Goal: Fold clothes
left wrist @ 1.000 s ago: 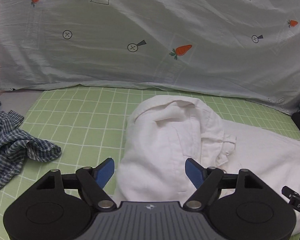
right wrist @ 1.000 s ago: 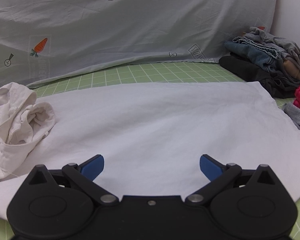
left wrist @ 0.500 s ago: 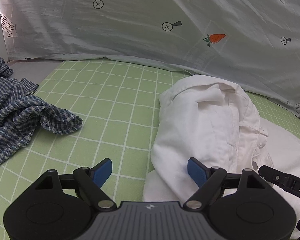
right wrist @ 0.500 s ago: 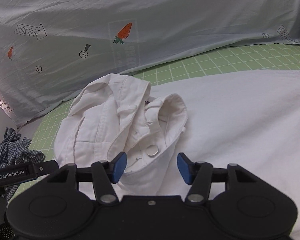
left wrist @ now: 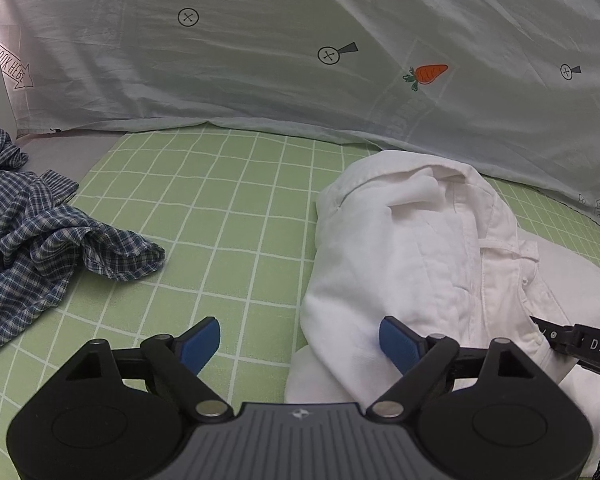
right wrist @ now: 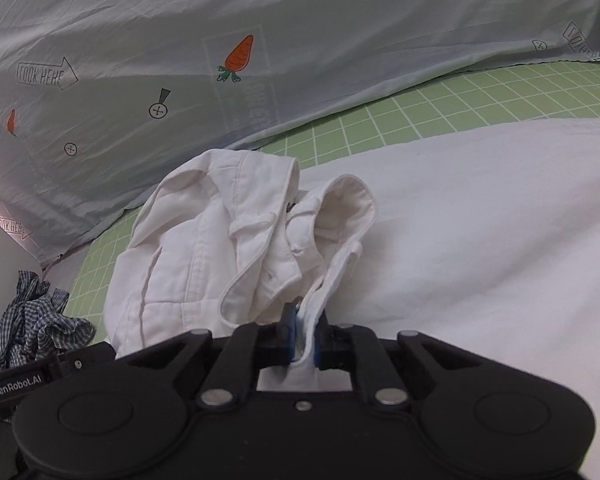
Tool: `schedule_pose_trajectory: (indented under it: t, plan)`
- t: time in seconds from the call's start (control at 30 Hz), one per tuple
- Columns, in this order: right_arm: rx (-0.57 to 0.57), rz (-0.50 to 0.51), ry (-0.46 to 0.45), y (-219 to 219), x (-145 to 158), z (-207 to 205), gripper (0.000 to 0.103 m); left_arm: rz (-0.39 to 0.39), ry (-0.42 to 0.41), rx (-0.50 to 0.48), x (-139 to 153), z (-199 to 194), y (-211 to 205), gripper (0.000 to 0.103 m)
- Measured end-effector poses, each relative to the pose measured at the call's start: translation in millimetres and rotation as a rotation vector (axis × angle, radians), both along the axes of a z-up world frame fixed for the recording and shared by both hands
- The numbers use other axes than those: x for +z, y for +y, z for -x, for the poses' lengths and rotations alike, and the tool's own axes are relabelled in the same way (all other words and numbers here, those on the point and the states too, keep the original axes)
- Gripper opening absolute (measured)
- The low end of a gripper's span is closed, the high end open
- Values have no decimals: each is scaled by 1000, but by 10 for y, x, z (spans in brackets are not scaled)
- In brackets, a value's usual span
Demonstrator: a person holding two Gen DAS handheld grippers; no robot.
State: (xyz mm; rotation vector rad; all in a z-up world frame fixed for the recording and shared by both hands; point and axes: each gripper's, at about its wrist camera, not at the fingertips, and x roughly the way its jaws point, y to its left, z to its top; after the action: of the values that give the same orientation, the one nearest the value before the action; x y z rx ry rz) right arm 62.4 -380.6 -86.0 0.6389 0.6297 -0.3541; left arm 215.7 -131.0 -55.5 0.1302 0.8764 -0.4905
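Observation:
A crumpled white garment (left wrist: pixel 416 256) lies on the green grid mat (left wrist: pixel 220 216); it also shows in the right wrist view (right wrist: pixel 220 248). My left gripper (left wrist: pixel 300 340) is open and empty, its right finger (left wrist: pixel 400 346) at the garment's near left edge. My right gripper (right wrist: pixel 302 338) is shut on a band-like edge of the white garment (right wrist: pixel 332 276). Part of the right gripper (left wrist: pixel 580 346) shows at the right edge of the left wrist view.
A blue checked shirt (left wrist: pixel 32 240) lies bunched at the left; it also shows in the right wrist view (right wrist: pixel 36 328). A flat white cloth (right wrist: pixel 480 240) spreads to the right. A pale carrot-print sheet (left wrist: pixel 300 48) hangs behind.
My right gripper swung left from the flat cloth to the crumpled garment and shut on its edge. My left gripper shifted left, so the garment now sits to its right.

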Motion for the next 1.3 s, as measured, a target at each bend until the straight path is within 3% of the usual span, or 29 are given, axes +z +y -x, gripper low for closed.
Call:
schedule_pose_trajectory:
  t: [0.13, 0.27, 0.4, 0.57, 0.63, 0.73, 0.97, 1.13, 1.3]
  plan:
    - [-79, 80, -82, -138, 356, 363, 7, -27, -28, -37, 51, 102, -37, 87]
    - [-96, 114, 57, -215, 39, 386, 9, -88, 22, -82, -140, 169, -143, 87]
    - [-113, 147, 174, -279, -235, 423, 18, -137, 12, -114, -239, 231, -197, 88]
    - [-168, 184, 229, -420, -181, 635, 50, -157, 15, -124, -200, 234, -201, 87]
    - [-222, 201, 248, -504, -188, 849, 73, -157, 12, -121, -142, 257, -224, 87]
    - [-302, 225, 277, -631, -198, 1169, 97, -139, -3, -130, -38, 331, -277, 87]
    - [-491, 282, 344, -925, -223, 1917, 102, -135, -40, -169, 51, 644, -622, 87]
    - [-677, 238, 379, -1277, -302, 2636, 103, -154, -7, -171, -1, 877, -841, 88]
    - [-835, 154, 341, -1646, -407, 3216, 103, -255, -20, -164, -143, 1054, -1098, 90]
